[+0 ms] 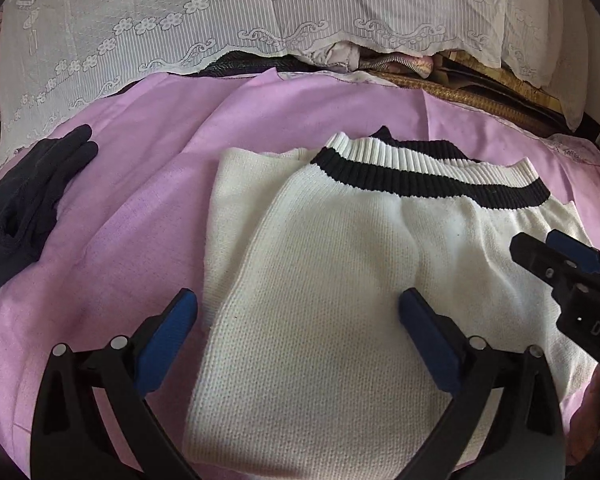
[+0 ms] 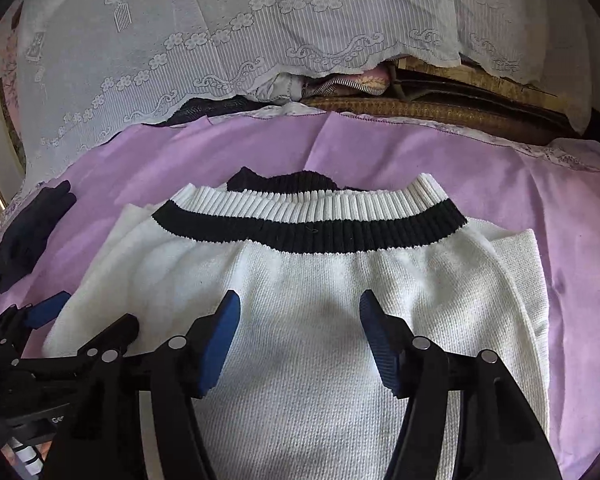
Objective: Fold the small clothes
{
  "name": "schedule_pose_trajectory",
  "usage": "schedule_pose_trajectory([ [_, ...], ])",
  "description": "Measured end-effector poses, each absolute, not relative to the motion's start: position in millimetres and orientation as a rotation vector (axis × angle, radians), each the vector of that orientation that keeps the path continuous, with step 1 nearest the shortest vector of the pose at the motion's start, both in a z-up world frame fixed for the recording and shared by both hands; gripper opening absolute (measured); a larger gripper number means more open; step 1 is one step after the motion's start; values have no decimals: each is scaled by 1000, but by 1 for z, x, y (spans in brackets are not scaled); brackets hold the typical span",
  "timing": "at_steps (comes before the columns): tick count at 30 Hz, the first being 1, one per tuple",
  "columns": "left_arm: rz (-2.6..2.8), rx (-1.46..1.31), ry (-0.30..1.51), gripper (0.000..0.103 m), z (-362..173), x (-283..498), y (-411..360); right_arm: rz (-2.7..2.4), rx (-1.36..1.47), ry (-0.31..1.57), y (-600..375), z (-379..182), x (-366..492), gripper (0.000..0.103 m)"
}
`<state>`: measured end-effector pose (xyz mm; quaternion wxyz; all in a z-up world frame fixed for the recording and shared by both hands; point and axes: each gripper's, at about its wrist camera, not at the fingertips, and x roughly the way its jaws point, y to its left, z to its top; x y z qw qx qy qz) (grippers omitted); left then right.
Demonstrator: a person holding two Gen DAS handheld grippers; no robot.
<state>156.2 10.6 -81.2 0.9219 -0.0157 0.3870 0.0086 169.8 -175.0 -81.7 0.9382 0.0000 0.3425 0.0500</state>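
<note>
Lilac bedsheet [image 1: 140, 208], white lace cover [image 1: 220, 12]

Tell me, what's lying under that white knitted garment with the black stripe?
The white knitted garment lies on a lilac sheet, which shows all around it. A black ribbed edge pokes out behind the striped band, probably another layer. Anything else beneath is covered.

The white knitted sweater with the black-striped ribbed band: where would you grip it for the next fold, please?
Probably grip the white knitted sweater by its black-and-white ribbed band, one corner each. Come from the near side, over the flat body; that thick far edge lies straight across.
</note>
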Motion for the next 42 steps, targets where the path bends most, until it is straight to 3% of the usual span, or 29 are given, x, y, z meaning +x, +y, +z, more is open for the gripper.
schedule_pose_trajectory([
  [5, 20, -28, 793, 99, -81, 156, 10, 73, -51, 747, -171, -100, 176, 67],
  [14, 25, -8, 775, 99, -77, 153, 8, 87, 46, 691, -189, -74, 161, 67],
  [28, -78, 149, 727, 99, -66, 124, -41, -89, 196, 708, -276, -76, 137, 68],
  [35, -45, 162, 796, 99, -80, 126, -42, -51, 340, 759, -306, -91, 145, 68],
  [42, -212, 184, 657, 98, -54, 72, -83, 12, 580, 725, -360, -79, 138, 69],
])
